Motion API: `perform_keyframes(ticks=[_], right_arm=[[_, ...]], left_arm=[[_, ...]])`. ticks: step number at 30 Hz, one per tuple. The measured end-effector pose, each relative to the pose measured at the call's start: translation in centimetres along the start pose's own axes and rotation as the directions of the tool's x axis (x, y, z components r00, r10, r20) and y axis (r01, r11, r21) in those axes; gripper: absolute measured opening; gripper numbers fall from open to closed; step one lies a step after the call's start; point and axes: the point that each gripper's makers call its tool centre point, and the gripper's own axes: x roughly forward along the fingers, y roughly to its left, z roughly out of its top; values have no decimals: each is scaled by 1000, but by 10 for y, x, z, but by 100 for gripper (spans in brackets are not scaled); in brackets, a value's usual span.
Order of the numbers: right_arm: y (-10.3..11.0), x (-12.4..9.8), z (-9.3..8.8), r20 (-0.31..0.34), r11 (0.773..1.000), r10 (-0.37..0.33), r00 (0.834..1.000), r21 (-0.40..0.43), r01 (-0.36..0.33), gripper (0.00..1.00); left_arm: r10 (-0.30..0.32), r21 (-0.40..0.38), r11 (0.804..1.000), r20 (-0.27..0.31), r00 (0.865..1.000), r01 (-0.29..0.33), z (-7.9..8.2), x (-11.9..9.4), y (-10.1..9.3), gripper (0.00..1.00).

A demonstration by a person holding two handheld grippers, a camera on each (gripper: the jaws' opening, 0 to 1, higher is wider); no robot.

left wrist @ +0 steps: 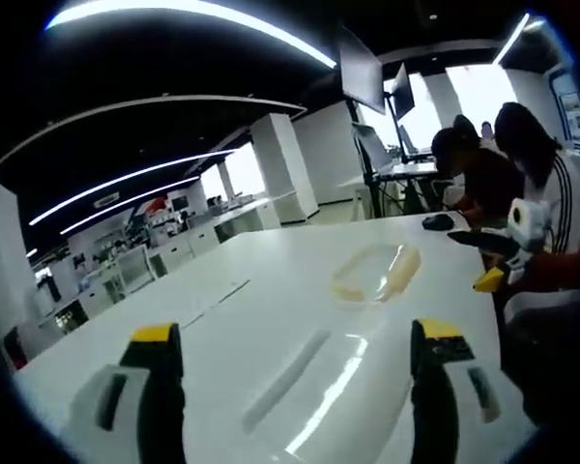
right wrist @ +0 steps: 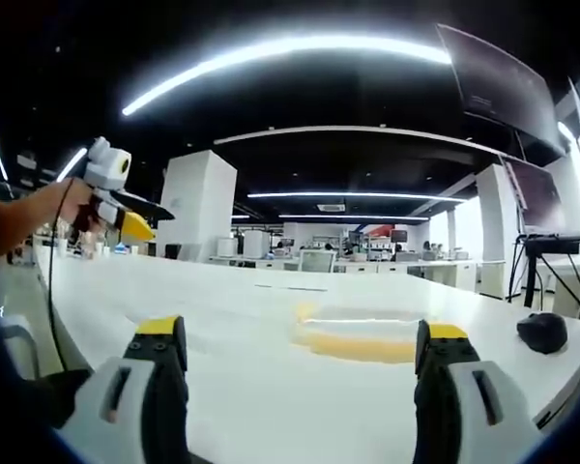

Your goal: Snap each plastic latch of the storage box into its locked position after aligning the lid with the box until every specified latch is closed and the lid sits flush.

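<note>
1. Left gripper view: looking across a glossy white tabletop (left wrist: 271,319) at the clear plastic storage box with a yellowish rim (left wrist: 375,275), sitting flat out past the jaws, well apart from them. Probably parked mid-table so both sides stay reachable for the latches. Can't tell whether the lid is on or any latch is shut; too see-through and blurry.
2. Same view: left hand-held gripper (left wrist: 300,372) spread wide, yellow-tipped jaws far apart, nothing between them, touching nothing. Right hand-held gripper (left wrist: 498,266) poking in from the right edge, held up off the table.
3. Right gripper view: same box (right wrist: 358,336) ahead, slightly nearer the right jaw, dark computer mouse (right wrist: 543,332) off to the right.
4. Same view: right hand-held gripper (right wrist: 300,372) wide open and empty too. Left hand-held gripper (right wrist: 116,198) held aloft at left; looks like an approach, not a press.
</note>
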Motion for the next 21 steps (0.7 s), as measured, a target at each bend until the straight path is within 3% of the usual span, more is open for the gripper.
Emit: perform_keyframes(ticks=[7,21], right_arm=[[0,0,1,5,1000,-2,1000,-1,2,99],[0,0,1,3,1000,-2,1000,1,2,99]], left_arm=[[-26,25,999,10,1000,25,7,4,-7,98],[-70,44,996,-24,997,71,5,11,-15,98]])
